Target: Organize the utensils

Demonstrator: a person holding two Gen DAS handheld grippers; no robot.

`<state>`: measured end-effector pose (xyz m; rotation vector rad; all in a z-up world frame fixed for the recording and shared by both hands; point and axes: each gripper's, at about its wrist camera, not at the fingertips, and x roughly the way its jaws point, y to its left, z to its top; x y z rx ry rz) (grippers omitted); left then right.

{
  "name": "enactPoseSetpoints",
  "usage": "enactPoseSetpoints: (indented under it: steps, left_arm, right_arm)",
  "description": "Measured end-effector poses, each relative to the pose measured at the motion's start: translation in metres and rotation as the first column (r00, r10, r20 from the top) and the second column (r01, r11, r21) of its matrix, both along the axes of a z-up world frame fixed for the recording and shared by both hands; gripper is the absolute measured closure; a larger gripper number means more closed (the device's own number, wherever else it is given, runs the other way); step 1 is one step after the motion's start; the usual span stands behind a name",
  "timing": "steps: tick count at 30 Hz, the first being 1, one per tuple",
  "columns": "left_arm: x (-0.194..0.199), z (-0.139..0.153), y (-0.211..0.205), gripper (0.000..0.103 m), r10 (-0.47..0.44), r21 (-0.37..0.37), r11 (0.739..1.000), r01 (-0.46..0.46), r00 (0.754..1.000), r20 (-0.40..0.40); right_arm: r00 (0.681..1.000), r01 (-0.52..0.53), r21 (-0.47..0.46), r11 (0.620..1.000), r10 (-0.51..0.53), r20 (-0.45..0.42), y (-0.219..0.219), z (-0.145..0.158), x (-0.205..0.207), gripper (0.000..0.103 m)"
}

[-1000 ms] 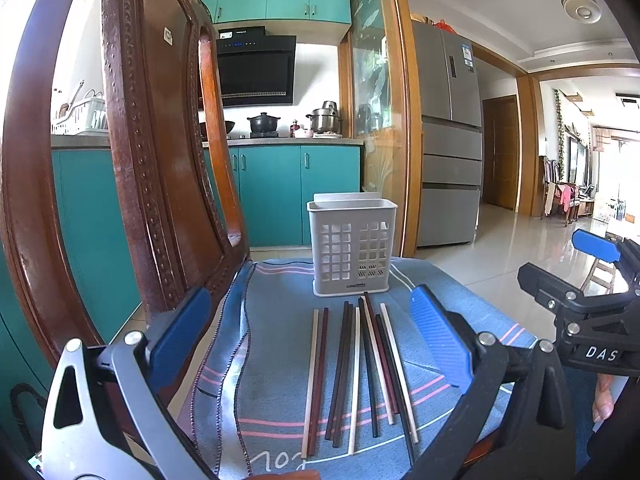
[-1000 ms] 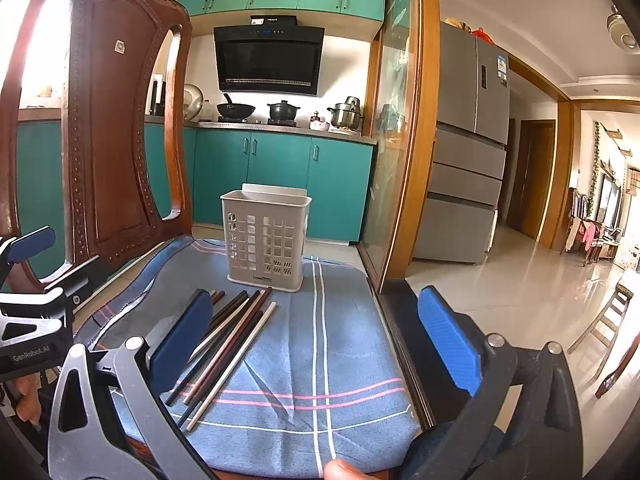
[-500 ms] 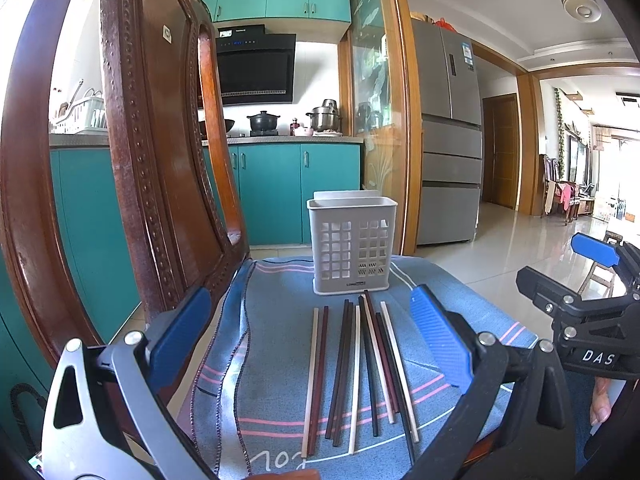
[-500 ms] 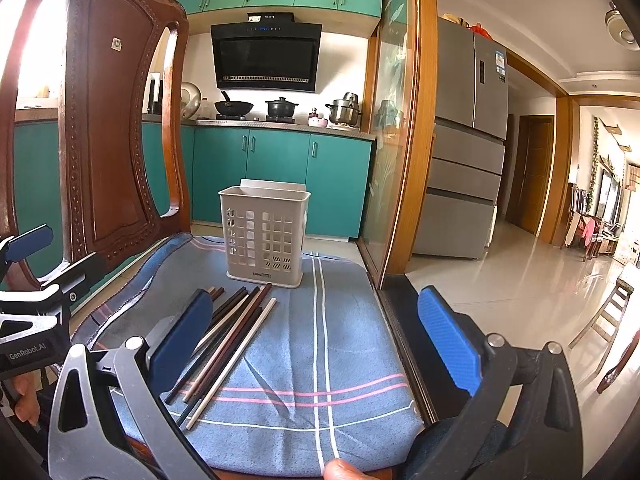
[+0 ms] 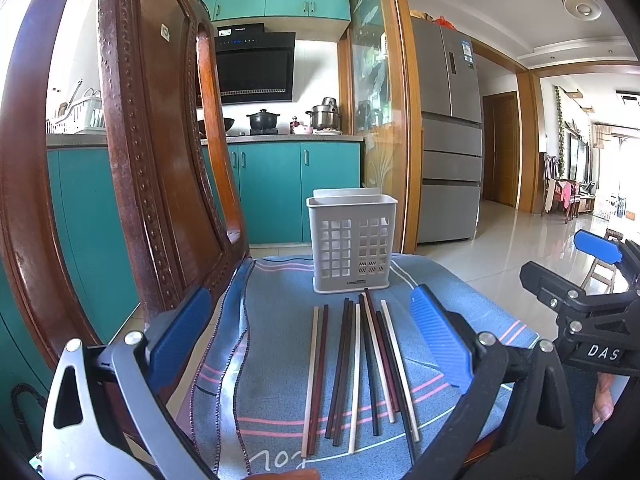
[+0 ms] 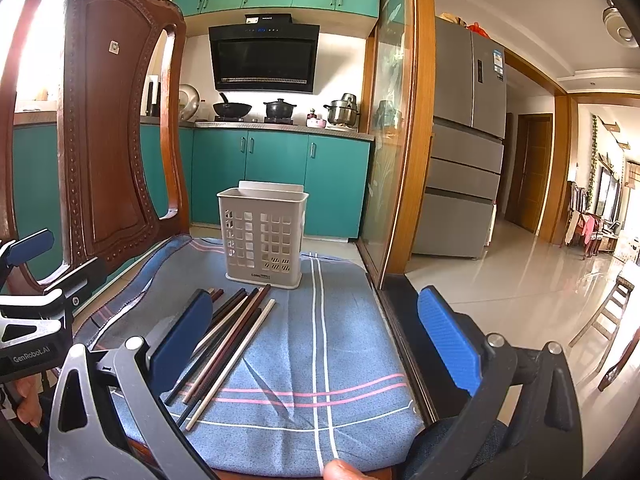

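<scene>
A teal-cabinet kitchen backs a wooden chair whose seat wears a blue striped cloth (image 5: 280, 360). On it lie thin cream and dark wooden chopsticks (image 5: 356, 368) in a loose row, just before a pale perforated plastic utensil basket (image 5: 352, 240). The left gripper (image 5: 308, 344) and right gripper (image 6: 316, 336) both hover with fingers apart, empty. The sticks look light, stiff and likely slippery; pinching one near mid-length should suit.

My left gripper (image 5: 310, 338) has ribbed blue pads (image 5: 439, 338) on silver-and-black frames with round screws; my right gripper (image 6: 316, 338) matches, marked "DAS"; bare fingertips show.
</scene>
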<state>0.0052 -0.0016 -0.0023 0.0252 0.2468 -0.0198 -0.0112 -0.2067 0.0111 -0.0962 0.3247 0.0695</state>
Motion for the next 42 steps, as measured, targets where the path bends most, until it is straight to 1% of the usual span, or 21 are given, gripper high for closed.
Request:
enactPoseSetpoints:
  steps: [22,42]
  left_arm:
    - [0.002,0.0,-0.001,0.004,0.001,0.003,1.0,-0.001,1.0,-0.004]
    - [0.012,-0.004,-0.005,0.004,-0.003,0.021,1.0,0.003,0.999,-0.037]
  right_arm:
    - [1.0,-0.004,0.002,1.0,0.004,-0.005,0.0,-0.001,0.0,0.003]
    - [1.0,-0.002,0.003,1.0,0.002,-0.015,0.001,-0.004,0.005,0.003]
